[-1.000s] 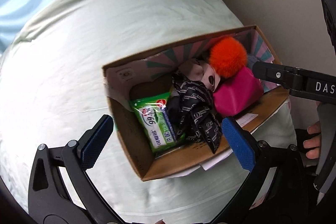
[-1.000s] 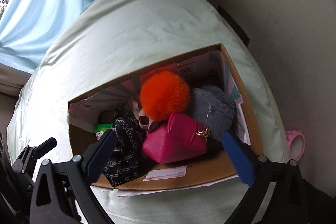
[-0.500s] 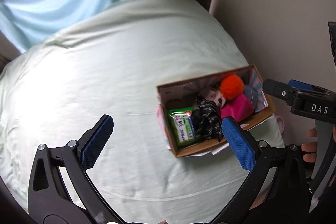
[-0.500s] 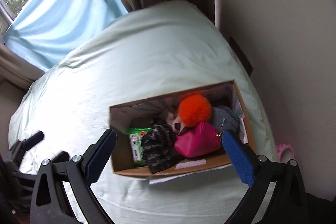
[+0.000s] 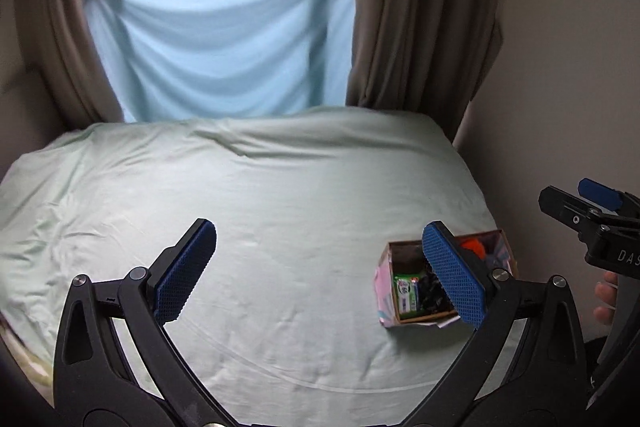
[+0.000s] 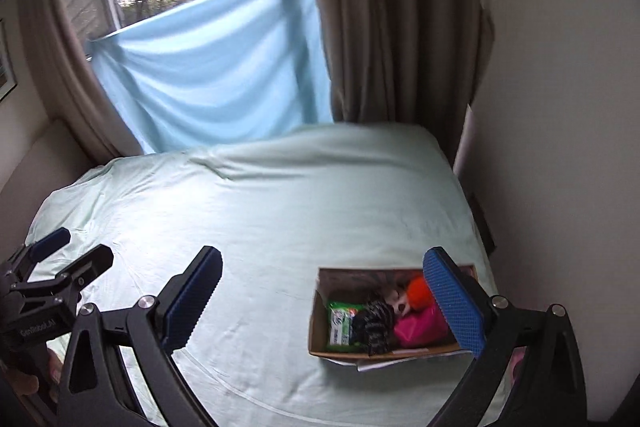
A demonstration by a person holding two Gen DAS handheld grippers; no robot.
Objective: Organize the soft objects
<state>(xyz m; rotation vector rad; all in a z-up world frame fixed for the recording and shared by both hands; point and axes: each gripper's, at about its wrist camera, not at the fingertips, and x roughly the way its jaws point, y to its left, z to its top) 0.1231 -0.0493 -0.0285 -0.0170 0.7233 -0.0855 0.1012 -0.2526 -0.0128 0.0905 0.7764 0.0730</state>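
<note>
Pale green bedsheet (image 6: 280,211) carries everything. Left gripper (image 5: 320,279) and right gripper (image 6: 324,303) both hang empty, jaws wide apart, above the bed. An open brown cardboard box (image 6: 320,327) sits near the bed's right edge, long axis running left-right, mouth up, holding a green wipes packet (image 6: 340,323), black patterned cloth (image 6: 374,325), orange pompom (image 6: 418,291) and pink pouch (image 6: 420,325). Sorting looks complete; withdraw straight up, clear of the rim.

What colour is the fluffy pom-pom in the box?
Bright orange. The pom-pom shows best in the right wrist view, at the far right of the box.
</note>
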